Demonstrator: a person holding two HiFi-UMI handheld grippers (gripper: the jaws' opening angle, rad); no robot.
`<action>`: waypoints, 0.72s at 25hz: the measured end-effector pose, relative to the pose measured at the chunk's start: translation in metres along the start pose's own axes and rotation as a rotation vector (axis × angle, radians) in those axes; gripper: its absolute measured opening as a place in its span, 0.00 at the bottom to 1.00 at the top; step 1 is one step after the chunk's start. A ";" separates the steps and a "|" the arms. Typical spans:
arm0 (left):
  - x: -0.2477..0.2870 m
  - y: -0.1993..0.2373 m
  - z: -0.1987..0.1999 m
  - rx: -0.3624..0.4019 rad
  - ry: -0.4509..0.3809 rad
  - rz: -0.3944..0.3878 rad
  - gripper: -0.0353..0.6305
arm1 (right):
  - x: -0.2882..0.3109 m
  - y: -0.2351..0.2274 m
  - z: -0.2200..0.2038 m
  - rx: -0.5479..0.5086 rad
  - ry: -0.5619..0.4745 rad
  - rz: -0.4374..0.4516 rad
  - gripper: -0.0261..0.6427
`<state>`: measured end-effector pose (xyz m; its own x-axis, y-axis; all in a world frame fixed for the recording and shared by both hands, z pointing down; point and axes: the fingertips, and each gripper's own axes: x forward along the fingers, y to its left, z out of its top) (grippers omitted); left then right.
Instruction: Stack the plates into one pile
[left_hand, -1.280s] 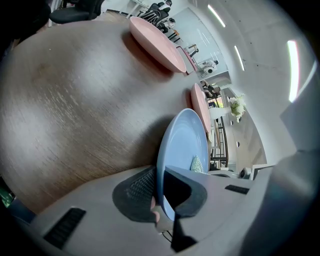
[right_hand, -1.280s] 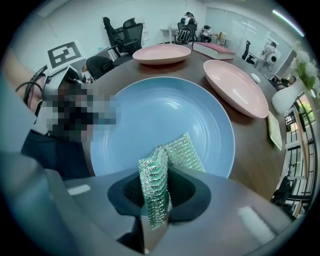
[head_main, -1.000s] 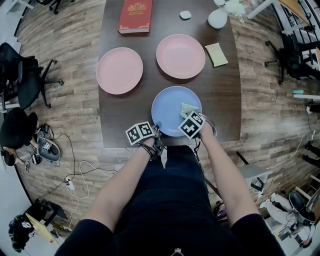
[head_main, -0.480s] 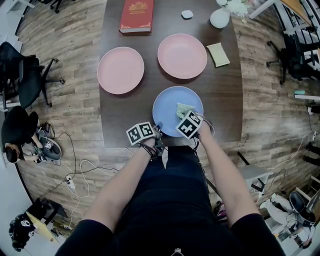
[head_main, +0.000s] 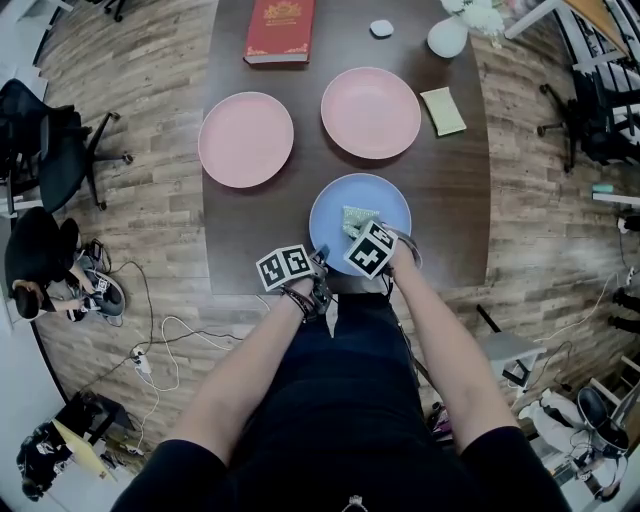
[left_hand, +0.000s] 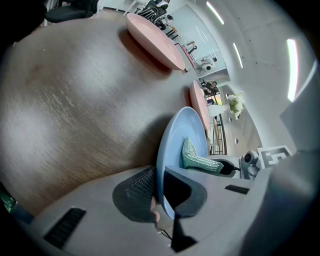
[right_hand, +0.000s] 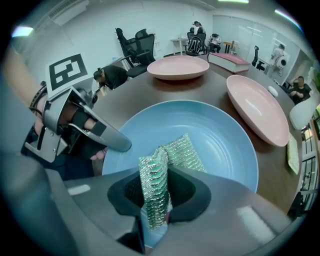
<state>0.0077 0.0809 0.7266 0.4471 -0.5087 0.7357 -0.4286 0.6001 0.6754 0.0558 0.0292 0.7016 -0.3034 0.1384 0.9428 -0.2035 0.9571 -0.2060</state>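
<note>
A blue plate (head_main: 335, 212) lies at the table's near edge. My left gripper (head_main: 320, 260) is shut on its near-left rim; in the left gripper view the jaws (left_hand: 159, 192) pinch the plate's edge (left_hand: 172, 145). My right gripper (head_main: 358, 228) hangs over the plate, shut on a green scouring cloth (head_main: 355, 219), which stands folded between the jaws (right_hand: 156, 200) and trails onto the plate (right_hand: 220, 145). Two pink plates sit farther back, one at the left (head_main: 246, 139) and one at the right (head_main: 371, 112), side by side and apart.
A red book (head_main: 280, 28) lies at the table's far edge, with a small white object (head_main: 381, 29) and a white vase (head_main: 446, 38) to its right. A yellow pad (head_main: 444, 110) rests beside the right pink plate. Office chairs stand left of the table.
My right gripper has carried the green cloth leftward across the blue plate. The left gripper has kept its hold on the rim without moving.
</note>
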 end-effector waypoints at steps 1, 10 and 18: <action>0.000 0.000 0.000 0.001 0.001 0.000 0.07 | 0.001 0.001 0.003 -0.001 -0.002 0.007 0.16; -0.001 0.000 -0.002 0.001 0.013 -0.001 0.07 | 0.008 0.016 0.026 -0.033 -0.031 0.056 0.16; -0.001 -0.001 -0.004 0.002 0.024 -0.004 0.08 | 0.010 0.024 0.041 -0.045 -0.064 0.102 0.16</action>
<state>0.0107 0.0831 0.7254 0.4672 -0.4961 0.7319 -0.4288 0.5968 0.6782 0.0096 0.0434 0.6957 -0.3798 0.2202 0.8985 -0.1274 0.9495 -0.2866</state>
